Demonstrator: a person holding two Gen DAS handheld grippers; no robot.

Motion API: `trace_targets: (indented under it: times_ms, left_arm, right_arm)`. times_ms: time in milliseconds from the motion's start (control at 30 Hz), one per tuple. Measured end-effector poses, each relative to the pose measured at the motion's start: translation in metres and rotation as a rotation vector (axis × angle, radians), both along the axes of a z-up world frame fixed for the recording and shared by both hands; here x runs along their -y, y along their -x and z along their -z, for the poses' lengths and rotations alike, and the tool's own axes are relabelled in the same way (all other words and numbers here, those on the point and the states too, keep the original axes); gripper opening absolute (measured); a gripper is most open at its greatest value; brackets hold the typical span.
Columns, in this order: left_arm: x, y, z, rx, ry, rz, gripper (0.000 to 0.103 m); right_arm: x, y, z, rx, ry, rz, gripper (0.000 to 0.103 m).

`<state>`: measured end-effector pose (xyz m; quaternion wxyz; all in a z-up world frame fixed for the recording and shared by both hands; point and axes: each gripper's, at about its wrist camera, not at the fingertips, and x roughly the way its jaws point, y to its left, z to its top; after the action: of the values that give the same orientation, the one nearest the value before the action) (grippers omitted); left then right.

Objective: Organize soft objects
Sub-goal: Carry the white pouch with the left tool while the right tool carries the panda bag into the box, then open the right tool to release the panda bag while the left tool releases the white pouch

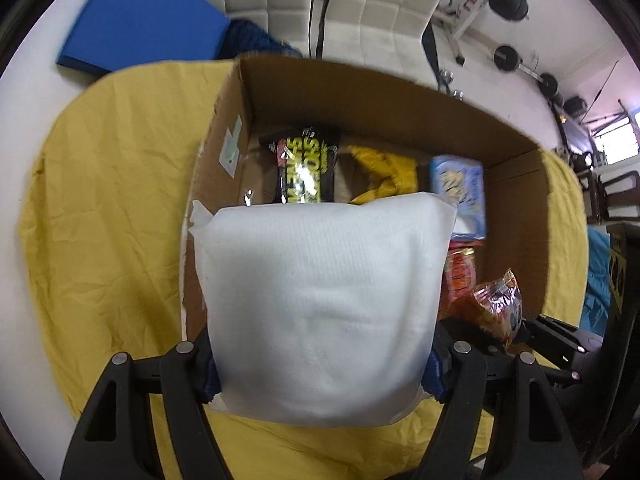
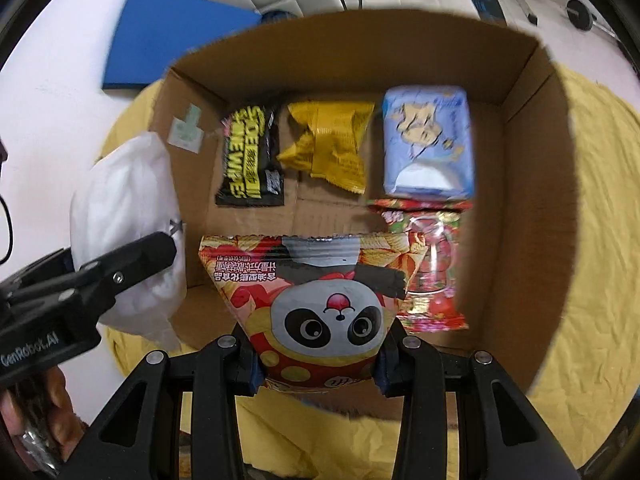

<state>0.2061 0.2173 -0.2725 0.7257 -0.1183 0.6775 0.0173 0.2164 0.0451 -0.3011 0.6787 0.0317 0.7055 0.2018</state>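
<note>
Both hands are mid-delivery, each carrying a soft pack to the cardboard box (image 2: 532, 184) on the yellow cloth (image 1: 104, 216). The left tool (image 1: 320, 364) is clamped on a plump white pack (image 1: 320, 304), held at the box's near-left edge; the right tool (image 2: 318, 364) grips a puffy panda snack bag (image 2: 320, 300) over the box's near side. Inside lie a black wipes pack (image 2: 248, 156), a yellow bag (image 2: 332, 144), a blue tissue pack (image 2: 428, 140) and a red bag (image 2: 432, 268). Next, each pack probably needs lowering into a free patch of floor before release.
</note>
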Motion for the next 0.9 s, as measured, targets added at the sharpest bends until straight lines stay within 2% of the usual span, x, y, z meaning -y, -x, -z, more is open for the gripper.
trace_targets:
  times_ms: [300, 433, 600, 900]
  left_arm:
    - [-0.001, -0.013, 0.058, -0.148, 0.051, 0.075, 0.073]
    - [0.007, -0.017, 0.074, -0.186, 0.020, 0.123, 0.073]
    - [0.020, -0.020, 0.084, -0.219, 0.036, 0.171, 0.074]
    - [0.015, -0.013, 0.106, -0.292, 0.047, 0.147, 0.074]
  right_arm:
    - [-0.006, -0.003, 0.051, -0.083, 0.001, 0.018, 0.042]
    - [-0.007, -0.006, 0.064, -0.099, 0.008, 0.017, 0.043]
    - [-0.007, -0.008, 0.074, -0.113, 0.016, 0.023, 0.043]
    - [-0.017, -0.001, 0.077, -0.116, 0.051, 0.007, 0.047]
